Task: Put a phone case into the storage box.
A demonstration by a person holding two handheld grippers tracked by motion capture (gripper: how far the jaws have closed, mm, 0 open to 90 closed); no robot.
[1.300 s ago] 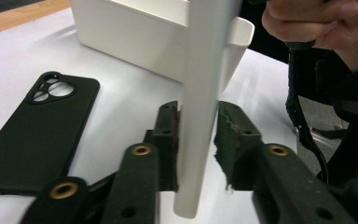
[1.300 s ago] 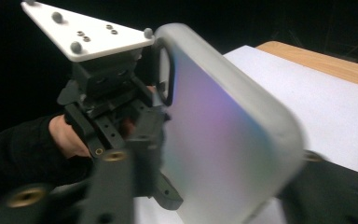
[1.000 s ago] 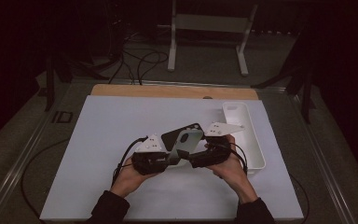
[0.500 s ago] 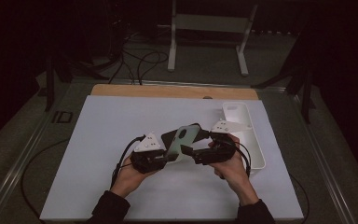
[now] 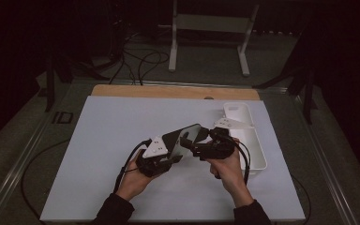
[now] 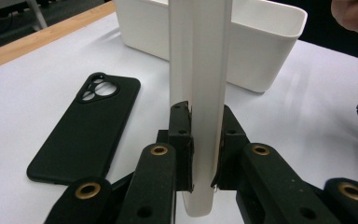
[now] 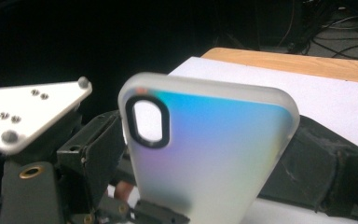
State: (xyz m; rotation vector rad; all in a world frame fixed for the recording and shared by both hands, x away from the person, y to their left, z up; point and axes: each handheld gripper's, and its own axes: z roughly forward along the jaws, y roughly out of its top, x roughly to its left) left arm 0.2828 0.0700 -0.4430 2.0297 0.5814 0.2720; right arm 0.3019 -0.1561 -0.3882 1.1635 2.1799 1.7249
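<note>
A frosted translucent phone case [image 6: 200, 60] stands upright and edge-on between my left gripper's [image 6: 200, 116] jaws, which are shut on its lower part. From the right gripper view, its back [image 7: 214, 154] shimmers blue and pink, and a black-ringed camera opening sits at its upper left. A black phone case [image 6: 84, 126] lies flat on the white table, also seen in the high view [image 5: 183, 137]. In the high view my left gripper [image 5: 168, 157] and right gripper [image 5: 190, 143] face each other at mid table. The right gripper's jaws are hidden behind the case.
A white rectangular bin [image 5: 253, 140] stands at the table's right side, just beyond the held case [image 6: 242, 51]. A wooden strip [image 5: 168, 91] runs along the far edge. The left gripper's grey plate [image 7: 28, 112] shows at left. Cables trail from both grippers toward the person.
Both hands stay almost where they were. The left gripper keeps its hold on the frosted case, and the black case has not moved.
</note>
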